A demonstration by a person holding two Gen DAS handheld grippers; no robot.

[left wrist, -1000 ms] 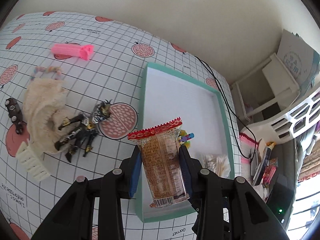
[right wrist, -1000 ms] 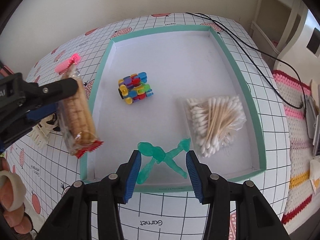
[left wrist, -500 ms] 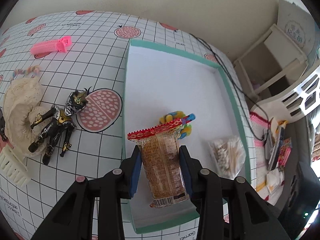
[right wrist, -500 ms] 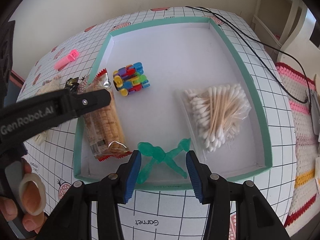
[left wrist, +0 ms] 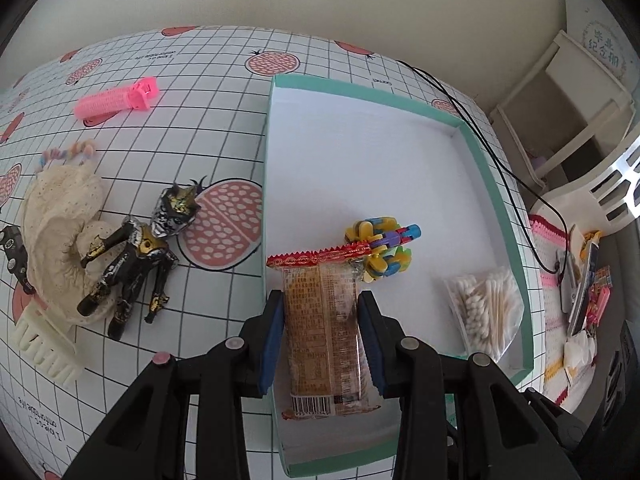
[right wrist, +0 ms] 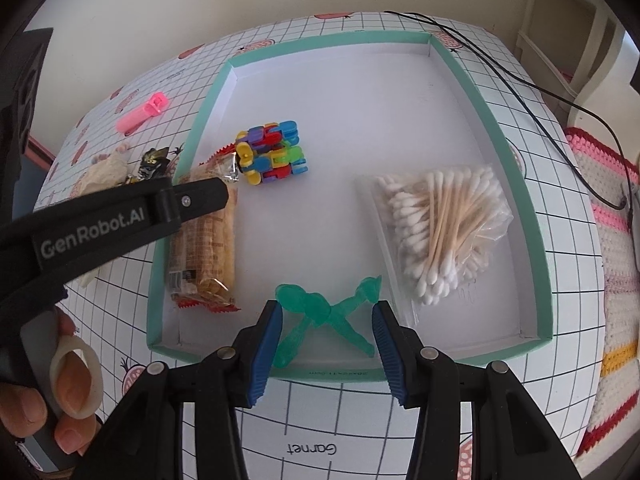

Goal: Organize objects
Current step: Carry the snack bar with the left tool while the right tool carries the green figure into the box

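Observation:
My left gripper (left wrist: pixel 322 336) is shut on a brown biscuit packet (left wrist: pixel 325 332) and holds it low inside the teal-rimmed tray (left wrist: pixel 486 168), at its left wall. The packet (right wrist: pixel 206 236) rests on the tray floor in the right wrist view, next to a colourful block toy (right wrist: pixel 272 152). My right gripper (right wrist: pixel 328 344) is open and empty, over green plastic spoons (right wrist: pixel 320 312) at the tray's (right wrist: pixel 496 120) near edge. A bag of cotton swabs (right wrist: pixel 440 224) lies at the tray's right.
On the checked cloth left of the tray lie a black and gold action figure (left wrist: pixel 136 256), a cream cloth (left wrist: pixel 56 224), a white comb (left wrist: pixel 44 344) and a pink hair clip (left wrist: pixel 116 98). A black cable (right wrist: pixel 528 80) runs past the tray's far right corner.
My left gripper has carried the biscuit packet from above the tray's left edge down into the tray. The right gripper has stayed still.

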